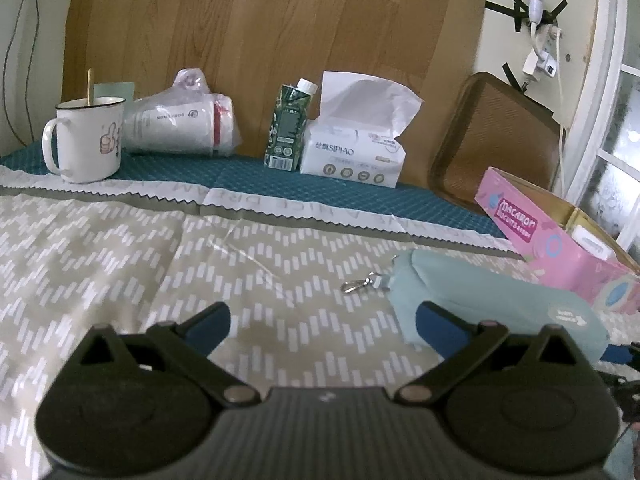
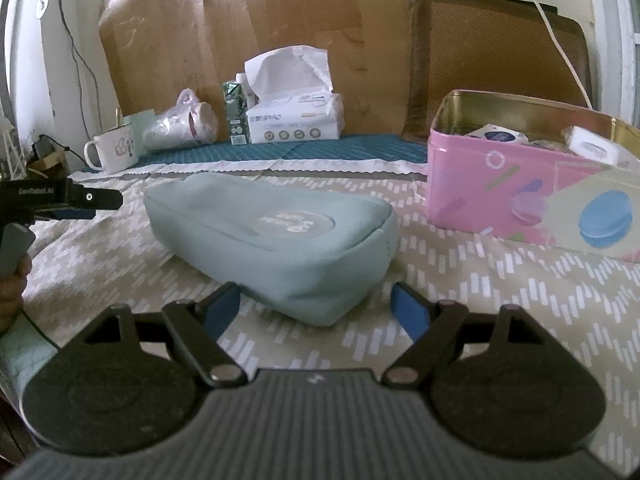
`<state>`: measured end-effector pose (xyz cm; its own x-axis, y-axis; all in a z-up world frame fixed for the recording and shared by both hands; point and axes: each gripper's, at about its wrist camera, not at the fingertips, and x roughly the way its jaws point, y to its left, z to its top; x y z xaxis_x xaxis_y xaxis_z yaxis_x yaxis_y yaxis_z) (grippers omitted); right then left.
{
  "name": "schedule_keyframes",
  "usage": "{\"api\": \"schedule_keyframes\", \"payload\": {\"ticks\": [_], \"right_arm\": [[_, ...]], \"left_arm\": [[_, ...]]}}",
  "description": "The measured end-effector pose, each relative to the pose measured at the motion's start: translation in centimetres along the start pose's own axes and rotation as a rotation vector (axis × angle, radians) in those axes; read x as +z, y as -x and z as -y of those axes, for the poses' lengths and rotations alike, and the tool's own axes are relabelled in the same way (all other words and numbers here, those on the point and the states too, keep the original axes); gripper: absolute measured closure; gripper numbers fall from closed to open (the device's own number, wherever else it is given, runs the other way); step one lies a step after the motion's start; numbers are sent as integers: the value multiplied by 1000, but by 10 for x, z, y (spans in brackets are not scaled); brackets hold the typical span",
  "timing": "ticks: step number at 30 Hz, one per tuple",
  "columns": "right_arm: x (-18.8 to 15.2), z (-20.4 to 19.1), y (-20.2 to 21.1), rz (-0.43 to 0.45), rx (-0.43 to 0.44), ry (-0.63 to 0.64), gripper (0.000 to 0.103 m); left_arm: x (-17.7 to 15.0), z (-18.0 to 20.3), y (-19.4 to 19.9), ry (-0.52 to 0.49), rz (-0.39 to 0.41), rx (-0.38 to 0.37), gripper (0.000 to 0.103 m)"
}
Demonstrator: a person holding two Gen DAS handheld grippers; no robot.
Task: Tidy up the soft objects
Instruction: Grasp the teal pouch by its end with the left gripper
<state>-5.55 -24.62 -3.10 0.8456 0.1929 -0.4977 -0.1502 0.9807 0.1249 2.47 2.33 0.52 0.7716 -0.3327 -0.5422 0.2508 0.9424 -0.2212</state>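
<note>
A soft pale teal pouch (image 2: 276, 236) lies flat on the patterned cloth; in the left wrist view it (image 1: 492, 304) lies to the right, with a metal clasp (image 1: 360, 283) at its left end. My left gripper (image 1: 322, 326) is open and empty over bare cloth, its right finger (image 1: 438, 326) against the pouch's near left edge. My right gripper (image 2: 316, 308) is open, its jaws standing either side of the pouch's near end without closing on it. The left gripper also shows in the right wrist view (image 2: 76, 204), left of the pouch.
An open pink macaron tin (image 2: 520, 196) with small items inside stands right of the pouch. At the back are a white mug (image 1: 86, 140), bagged paper cups (image 1: 184, 124), a green carton (image 1: 290, 128), a tissue pack (image 1: 352, 156) and a brown tray (image 1: 496, 140) leaning on the wall.
</note>
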Motion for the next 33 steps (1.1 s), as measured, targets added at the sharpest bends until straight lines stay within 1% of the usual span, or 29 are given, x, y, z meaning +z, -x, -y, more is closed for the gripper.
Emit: {"api": "schedule_keyframes", "payload": {"ticks": [5,28,31,33], "right_arm": [[0,-3,-2,-6,-12,24,18],[1,-5,-5,-11,-28,27,17],[1,-5,-5,-11,-28,28,17],[1,-6,-5,-11,-28,27,17]], "left_arm": [[0,0,0,0,-1,-6,1],[-1,2,1,-11,-4,-20,0],[1,2,0,-11,-12,-30,0],[3,2,-1,-5,-22,-53,1]]}}
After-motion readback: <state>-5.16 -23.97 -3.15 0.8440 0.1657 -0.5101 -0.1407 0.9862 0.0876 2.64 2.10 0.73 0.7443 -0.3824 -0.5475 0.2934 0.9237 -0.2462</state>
